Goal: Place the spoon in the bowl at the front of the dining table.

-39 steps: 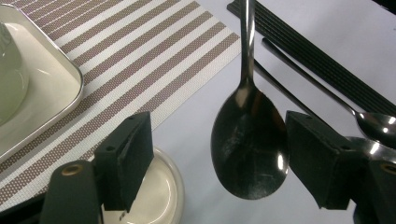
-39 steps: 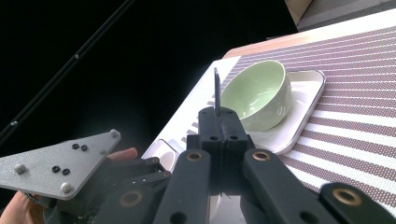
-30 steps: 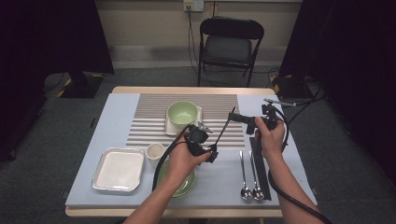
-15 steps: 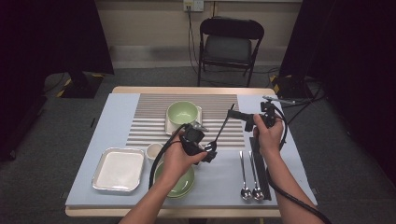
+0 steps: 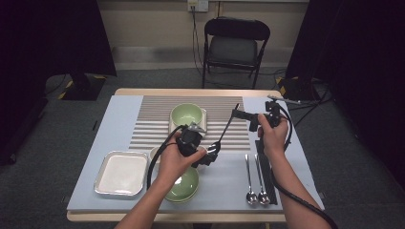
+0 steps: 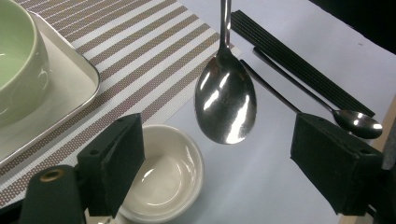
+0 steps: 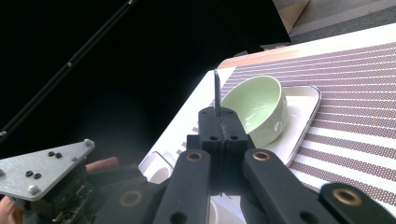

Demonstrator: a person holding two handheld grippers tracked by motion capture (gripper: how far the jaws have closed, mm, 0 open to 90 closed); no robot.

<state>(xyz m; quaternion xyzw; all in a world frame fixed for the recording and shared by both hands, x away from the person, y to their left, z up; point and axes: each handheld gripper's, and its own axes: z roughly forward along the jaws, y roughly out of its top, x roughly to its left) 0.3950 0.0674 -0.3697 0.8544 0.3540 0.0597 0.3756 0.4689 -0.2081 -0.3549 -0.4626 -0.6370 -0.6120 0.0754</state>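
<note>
Your right gripper (image 5: pixel 239 113) has its jaws pressed together on the handle end of a steel spoon (image 6: pixel 225 100), and the spoon hangs slantwise above the table (image 5: pixel 119 105), bowl end lowest, over the edge of the striped placemat (image 5: pixel 153 126). Your left gripper (image 5: pixel 210 155) sits at the bowl end with jaws spread; they have just been opening, and in the left gripper view the spoon's bowl hangs between the two pads without either pad touching it. So the spoon rests with the right gripper alone. Below it you see a small white dish (image 6: pixel 166 175), with the green bowl (image 5: pixel 186 114) on its white tray (image 6: pixel 70 88) off to one side. Two more spoons (image 5: pixel 256 193) and black chopsticks (image 5: pixel 267 171) lie on the table near your right forearm; a green plate (image 5: pixel 186 186) sits under your left hand (image 5: pixel 174 162). Handling notes: the spoon looks light, rigid and polished, hence likely slippery between flat pads. The curved bowl gives poor purchase and would probably squirt out of a pinch. Take it on the flat handle, pads across the wide faces, as the right gripper does now. Held at the very tip, the long lever may let it swing or pivot, so a grip nearer mid-handle should steady it. Not fragile; a drop would mostly clatter onto the dish.
</note>
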